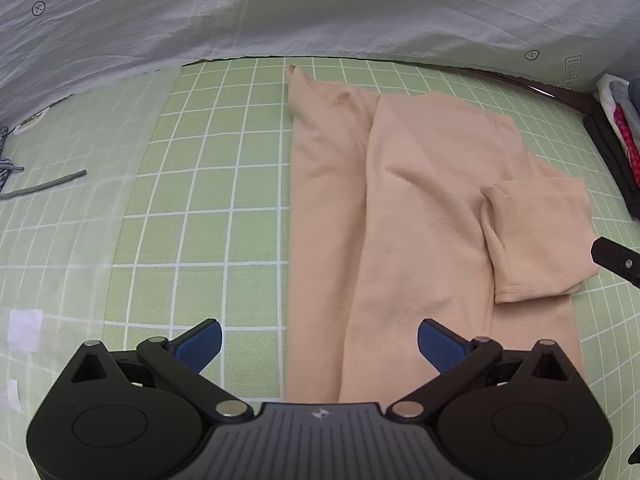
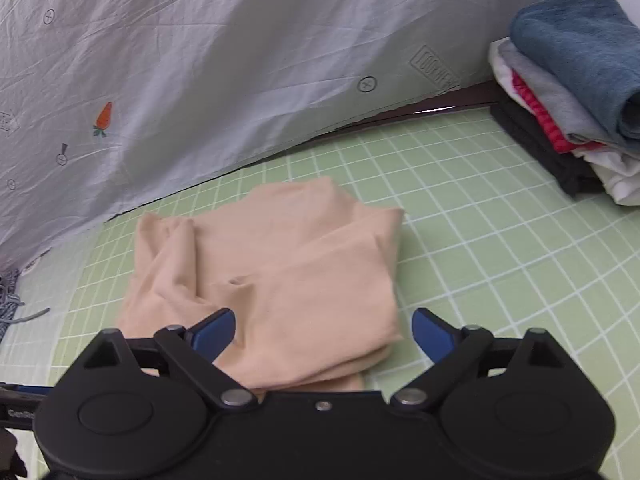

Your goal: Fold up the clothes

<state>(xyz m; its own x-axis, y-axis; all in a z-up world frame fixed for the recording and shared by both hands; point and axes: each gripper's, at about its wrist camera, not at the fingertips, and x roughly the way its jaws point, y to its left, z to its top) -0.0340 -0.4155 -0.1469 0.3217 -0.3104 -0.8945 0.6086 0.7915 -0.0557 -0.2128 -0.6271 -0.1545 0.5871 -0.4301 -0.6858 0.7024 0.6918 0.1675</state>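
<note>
A peach-coloured shirt (image 1: 420, 208) lies partly folded on the green checked sheet (image 1: 224, 200), one side folded over the middle and a short sleeve (image 1: 536, 240) lying on top at the right. My left gripper (image 1: 320, 340) hangs open above the shirt's near hem, nothing between its blue pads. In the right wrist view the same shirt (image 2: 288, 272) lies flat with stacked folded edges at its near right corner. My right gripper (image 2: 322, 332) is open above that near edge, its pads clear of the cloth. A black part of the right gripper (image 1: 616, 260) shows at the right edge of the left wrist view.
A white printed sheet (image 2: 200, 80) hangs behind the bed surface. A stack of folded clothes (image 2: 572, 92), blue on top, stands at the back right. A grey cord (image 1: 44, 188) and blue-white fabric lie at the far left.
</note>
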